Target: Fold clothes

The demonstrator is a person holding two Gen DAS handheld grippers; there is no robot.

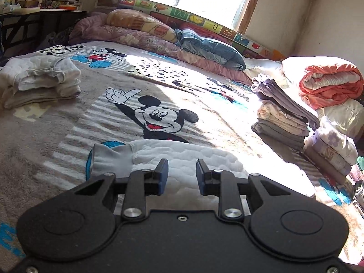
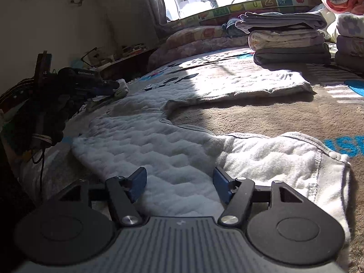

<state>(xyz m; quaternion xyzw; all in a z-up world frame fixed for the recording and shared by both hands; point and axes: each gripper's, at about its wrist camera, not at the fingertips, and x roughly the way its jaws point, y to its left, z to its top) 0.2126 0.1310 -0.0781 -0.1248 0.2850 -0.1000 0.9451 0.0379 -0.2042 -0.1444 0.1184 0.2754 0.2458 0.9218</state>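
A white quilted cotton garment (image 2: 173, 141) lies spread flat on the grey cartoon-print fleece blanket (image 1: 56, 122) covering the bed, filling the lower centre of the right wrist view and showing as a pale strip with a grey ribbed cuff (image 1: 109, 159) at the lower centre of the left wrist view. It looks soft, light and limp, likely to sag and crease when lifted, so an edge hold at the stitched hem or the cuff seems the safest place to pinch. The left hand-held gripper (image 1: 182, 175) hangs just over the cloth with its blue pads spread apart, gripping nothing. The right hand-held gripper (image 2: 179, 185) is spread wider, low over the quilted fabric and empty; whether the pads touch it cannot be told. Folded stacks (image 1: 284, 118) sit at right.
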